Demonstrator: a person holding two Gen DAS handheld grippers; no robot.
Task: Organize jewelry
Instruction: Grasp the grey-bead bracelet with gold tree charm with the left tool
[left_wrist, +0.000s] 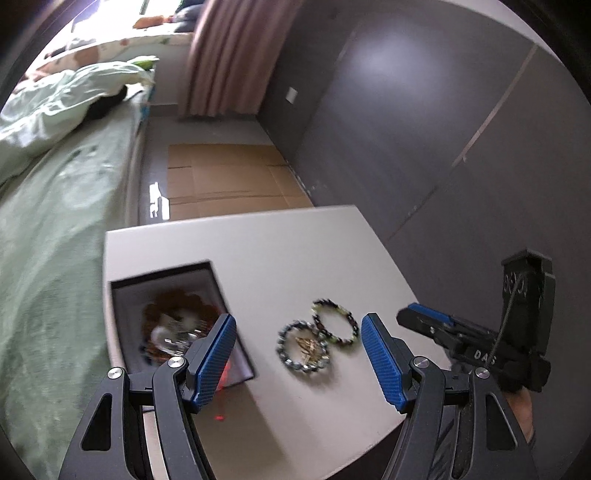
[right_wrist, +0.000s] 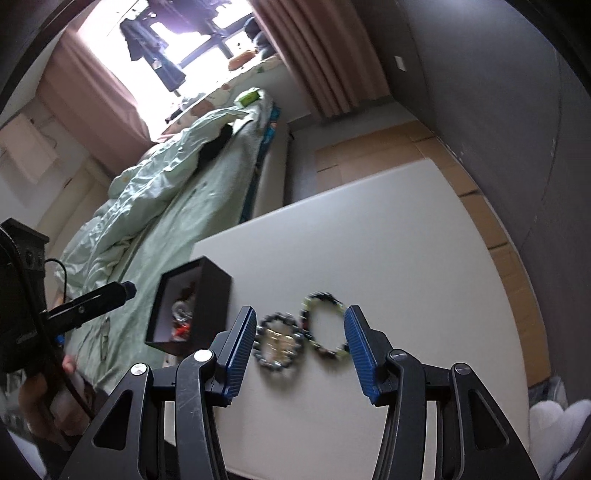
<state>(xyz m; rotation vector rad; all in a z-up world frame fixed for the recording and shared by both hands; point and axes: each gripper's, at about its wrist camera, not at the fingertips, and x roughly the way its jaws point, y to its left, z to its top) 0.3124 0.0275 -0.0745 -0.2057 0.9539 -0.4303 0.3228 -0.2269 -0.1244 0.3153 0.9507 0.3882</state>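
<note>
A black open jewelry box (left_wrist: 125, 291) stands at the left of a white table (left_wrist: 280, 243) and holds several bead pieces (left_wrist: 173, 325). Two bead bracelets lie side by side on the table: a grey-blue one (left_wrist: 286, 352) with a small gold piece (left_wrist: 308, 346) inside it, and a dark and yellow-green one (left_wrist: 351, 325). My left gripper (left_wrist: 299, 354) is open above the table, with both bracelets between its fingers. My right gripper (right_wrist: 300, 345) is open, straddling the grey-blue bracelet (right_wrist: 264, 356) and the green one (right_wrist: 325, 301). The box (right_wrist: 214, 295) is to its left.
A bed with green bedding (left_wrist: 48, 229) lies along the table's left side. Cardboard sheets (left_wrist: 229, 181) cover the floor beyond the table. A dark wall (left_wrist: 424, 129) runs on the right. Curtains (right_wrist: 325, 55) and a bright window (right_wrist: 192, 44) are at the back.
</note>
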